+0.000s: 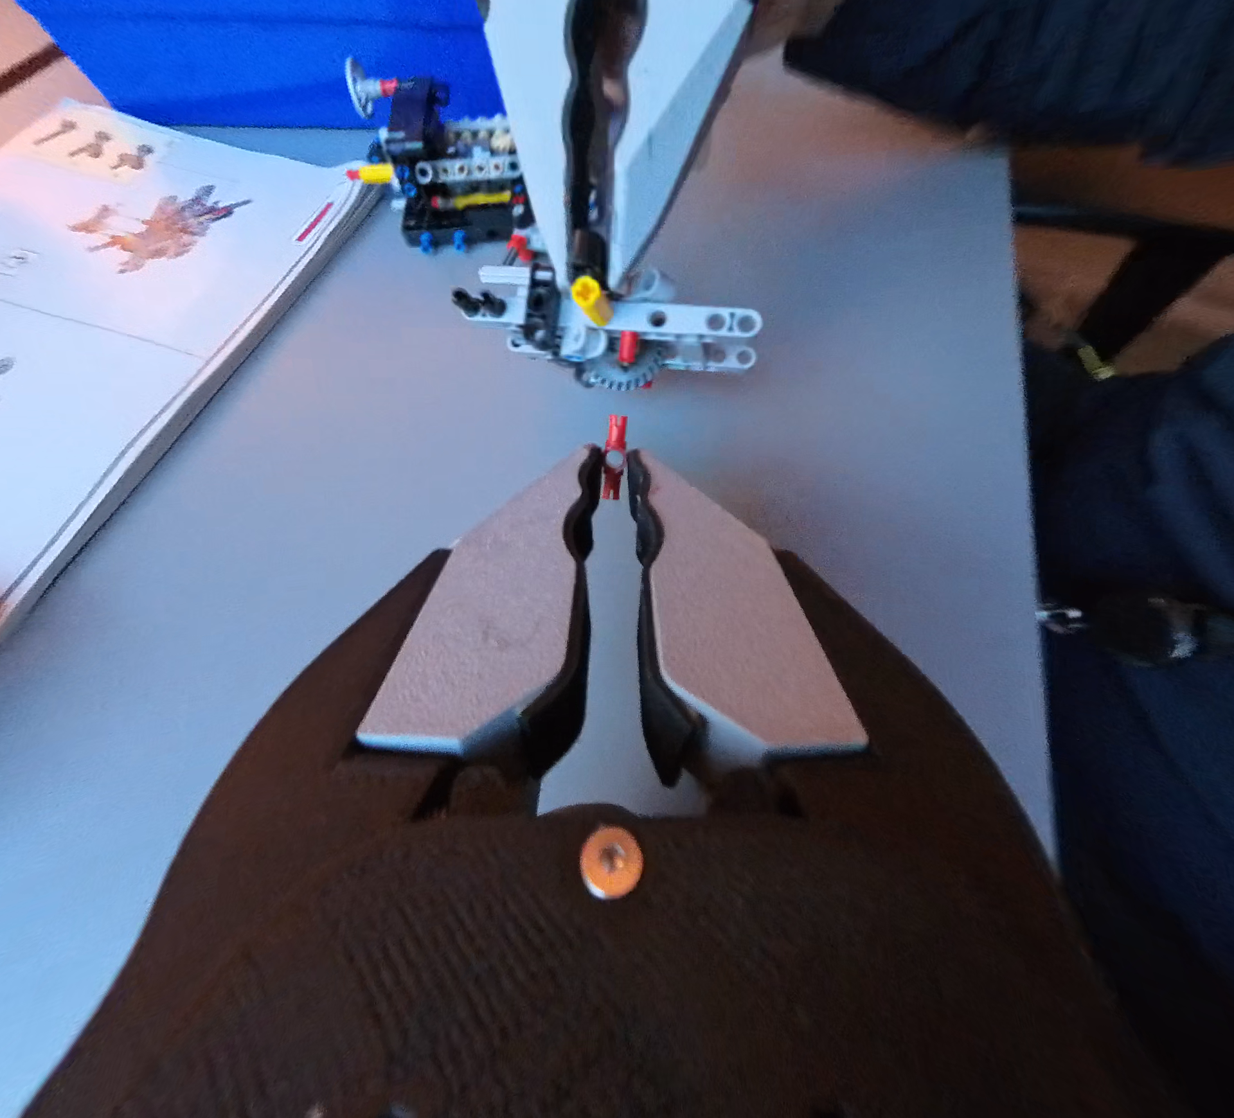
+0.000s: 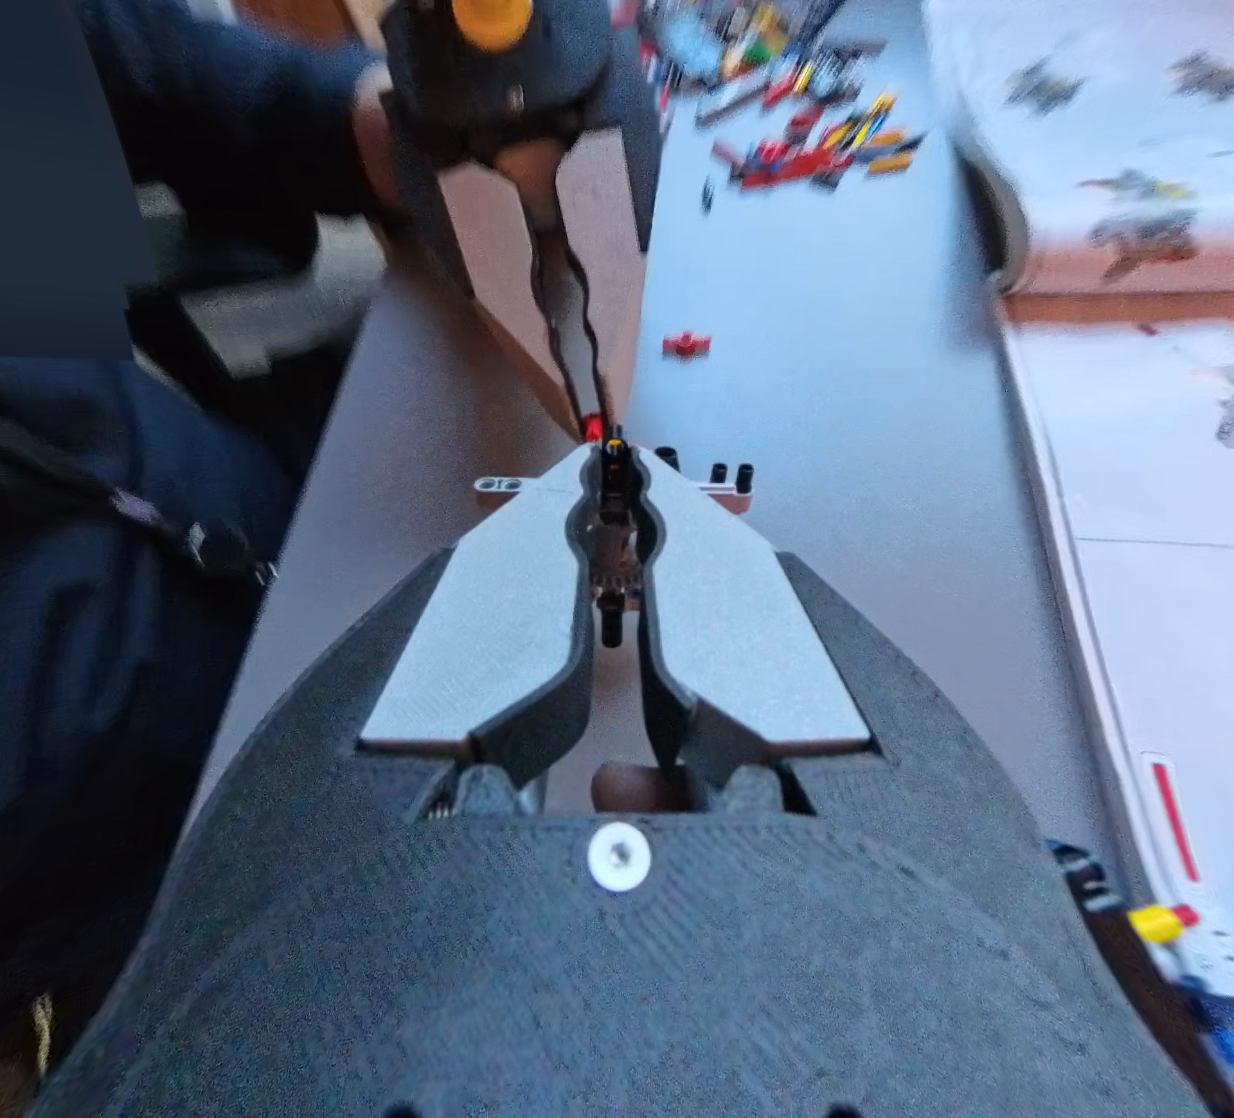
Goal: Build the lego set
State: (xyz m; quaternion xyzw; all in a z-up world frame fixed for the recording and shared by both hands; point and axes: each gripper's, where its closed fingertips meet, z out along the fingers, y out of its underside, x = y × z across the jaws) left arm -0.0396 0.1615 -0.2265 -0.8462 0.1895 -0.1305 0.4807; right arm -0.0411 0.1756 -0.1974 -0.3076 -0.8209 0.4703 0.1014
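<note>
While the grey table [image 1: 267, 485] carries everything, the biggest thing next to the grippers is the open instruction booklet [image 1: 133, 285], off to the left gripper's left and well apart from it. Ahead of the left gripper and to its left, behind the right gripper's fingers, sits a dark built block of bricks [image 1: 454, 178]. Straight ahead of the left gripper [image 1: 613, 457] lies the grey beam-and-gear assembly [image 1: 668, 325], near but not touching, its long axis running crosswise to the left gripper's fingers. The right gripper [image 1: 591, 278] comes down onto that assembly from above and is clamped on its middle, by the yellow connector [image 1: 591, 298]; in its own view the pads sit closed around a dark stack of parts, beam ends sticking out either side. The left gripper is closed on a small red pin [image 1: 614, 465], pads pressing its ringed middle, pin's long axis in line with the fingers and pointing at the gear [image 1: 621, 378]. A spare red piece [image 2: 686, 343] lies farther out, beyond the right gripper's tips.
</note>
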